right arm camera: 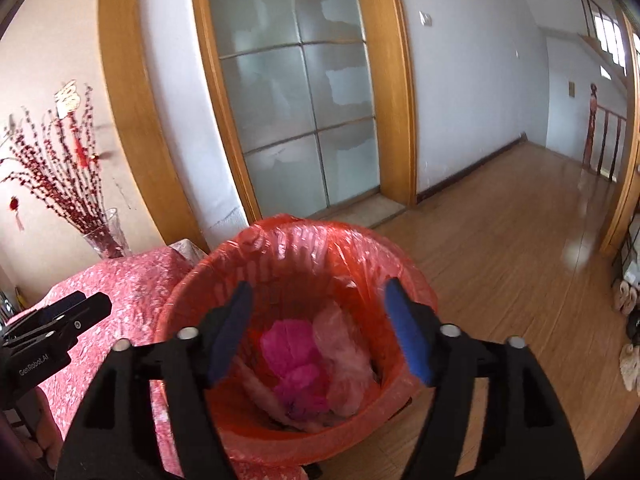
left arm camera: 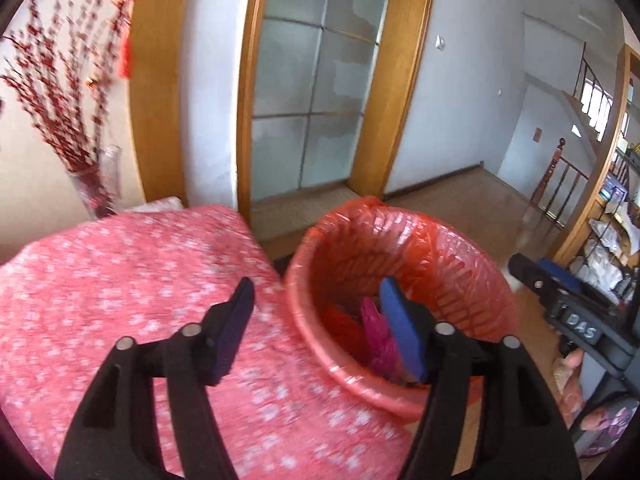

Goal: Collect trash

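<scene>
A round bin lined with an orange-red bag (right arm camera: 296, 248) stands on the floor beside a table with a pink flowered cloth (left arm camera: 120, 280). It also shows in the left wrist view (left arm camera: 460, 264). Inside lie a crumpled magenta wrapper (right arm camera: 294, 356) and pale pink plastic (right arm camera: 344, 344). My right gripper (right arm camera: 320, 328) is open and empty, right above the bin's mouth. My left gripper (left arm camera: 320, 324) is open and empty, over the table's edge beside the bin, and shows in the right wrist view (right arm camera: 72, 312). The right gripper shows at the left wrist view's right edge (left arm camera: 560, 292).
A glass vase of red branches (right arm camera: 104, 232) stands at the table's far corner by the wall. A frosted glass door in a wooden frame (right arm camera: 296, 92) is behind the bin. Wooden floor (right arm camera: 500, 240) stretches right to a stair railing (right arm camera: 600, 140). Slippers (right arm camera: 628, 300) lie at right.
</scene>
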Demonstrator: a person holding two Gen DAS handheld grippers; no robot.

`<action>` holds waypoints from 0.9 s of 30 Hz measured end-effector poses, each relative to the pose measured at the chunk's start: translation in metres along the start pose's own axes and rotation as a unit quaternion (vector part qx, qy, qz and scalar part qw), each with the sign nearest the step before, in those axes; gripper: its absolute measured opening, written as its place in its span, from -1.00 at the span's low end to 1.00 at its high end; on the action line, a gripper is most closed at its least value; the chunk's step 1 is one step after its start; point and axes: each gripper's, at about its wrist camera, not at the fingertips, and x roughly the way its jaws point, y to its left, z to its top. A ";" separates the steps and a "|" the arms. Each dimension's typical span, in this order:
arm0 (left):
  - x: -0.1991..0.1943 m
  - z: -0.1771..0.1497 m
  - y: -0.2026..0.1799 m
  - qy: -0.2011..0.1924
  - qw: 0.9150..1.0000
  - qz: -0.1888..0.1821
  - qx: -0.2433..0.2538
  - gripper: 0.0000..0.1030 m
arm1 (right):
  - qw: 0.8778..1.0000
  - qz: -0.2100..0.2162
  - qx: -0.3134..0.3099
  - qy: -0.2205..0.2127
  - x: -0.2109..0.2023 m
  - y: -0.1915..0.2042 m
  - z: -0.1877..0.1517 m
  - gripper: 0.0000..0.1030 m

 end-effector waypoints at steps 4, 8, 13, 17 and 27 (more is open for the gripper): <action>-0.038 -0.011 0.017 -0.034 0.999 0.041 0.005 0.63 | 0.999 0.005 -0.026 -0.033 -0.027 0.024 -0.002 0.88; -0.076 -0.023 0.031 -0.068 0.993 0.097 0.004 0.85 | 0.997 0.001 -0.042 -0.063 -0.051 0.047 -0.008 0.96; -0.121 -0.045 0.046 -0.097 0.984 0.152 0.001 0.91 | 0.995 0.015 -0.062 -0.073 -0.078 0.068 -0.024 0.97; -0.146 -0.061 0.058 -0.100 0.979 0.176 -0.018 0.91 | 0.994 0.020 -0.075 -0.077 -0.096 0.080 -0.038 0.97; -0.191 -0.091 0.061 -0.112 0.970 0.212 -0.036 0.91 | 0.993 0.016 -0.090 -0.075 -0.131 0.094 -0.068 0.97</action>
